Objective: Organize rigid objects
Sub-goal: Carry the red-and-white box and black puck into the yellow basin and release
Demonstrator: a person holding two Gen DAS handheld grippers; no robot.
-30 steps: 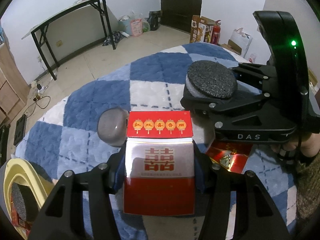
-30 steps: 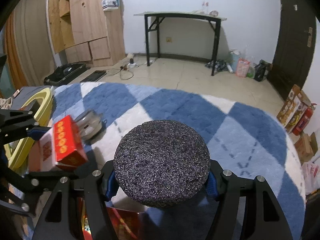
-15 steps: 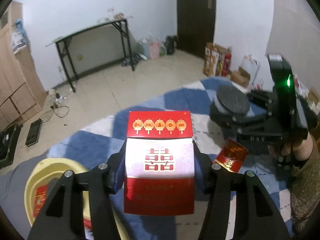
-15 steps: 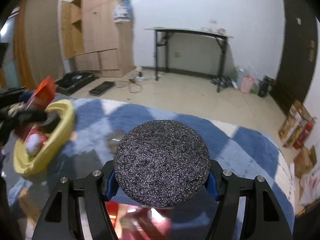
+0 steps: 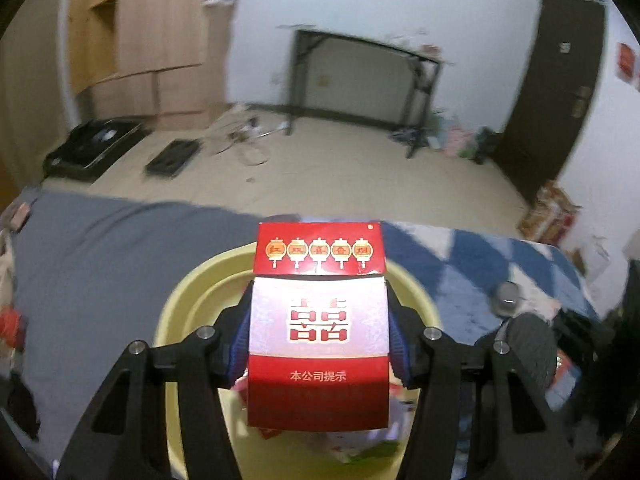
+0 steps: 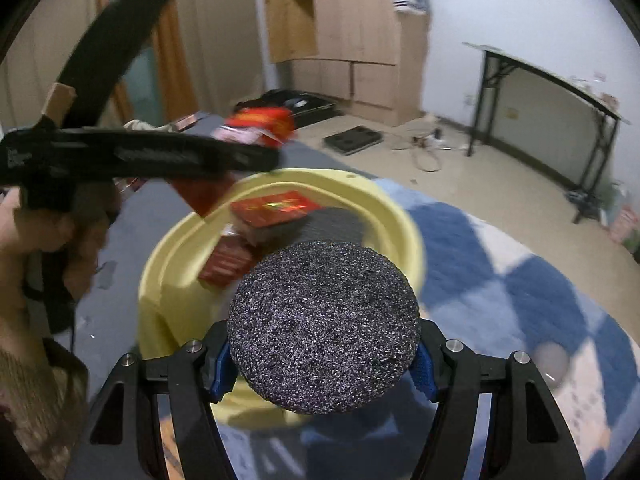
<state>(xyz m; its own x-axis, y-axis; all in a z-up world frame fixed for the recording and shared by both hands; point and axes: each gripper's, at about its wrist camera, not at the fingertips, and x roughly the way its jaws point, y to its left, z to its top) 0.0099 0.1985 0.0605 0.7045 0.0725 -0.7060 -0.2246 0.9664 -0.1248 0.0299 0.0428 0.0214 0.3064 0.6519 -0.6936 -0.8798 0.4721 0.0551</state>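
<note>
My left gripper [image 5: 319,340] is shut on a red and white cigarette box [image 5: 319,332], holding it above a yellow basin [image 5: 180,304]. My right gripper [image 6: 322,354] is shut on a round black gritty disc [image 6: 323,326], close to the near rim of the same yellow basin [image 6: 160,280]. Inside the basin lie red packets [image 6: 276,208], partly blurred. In the right wrist view the left gripper [image 6: 256,136] reaches in over the basin from the left with the red box [image 6: 260,122]. The disc [image 5: 530,354] shows at the lower right of the left wrist view.
The basin rests where a grey cover [image 5: 100,248] meets a blue and white checked blanket [image 6: 500,264]. A small round silvery object [image 5: 507,300] lies on the blanket to the right. A hand [image 6: 56,240] holds the left gripper. Beyond are bare floor, a black folding table [image 5: 368,80] and wooden cabinets [image 6: 352,32].
Both grippers have swung left from the blanket to the yellow basin, each keeping its object. The left gripper now holds the box over the basin; the right has come up to its rim.
</note>
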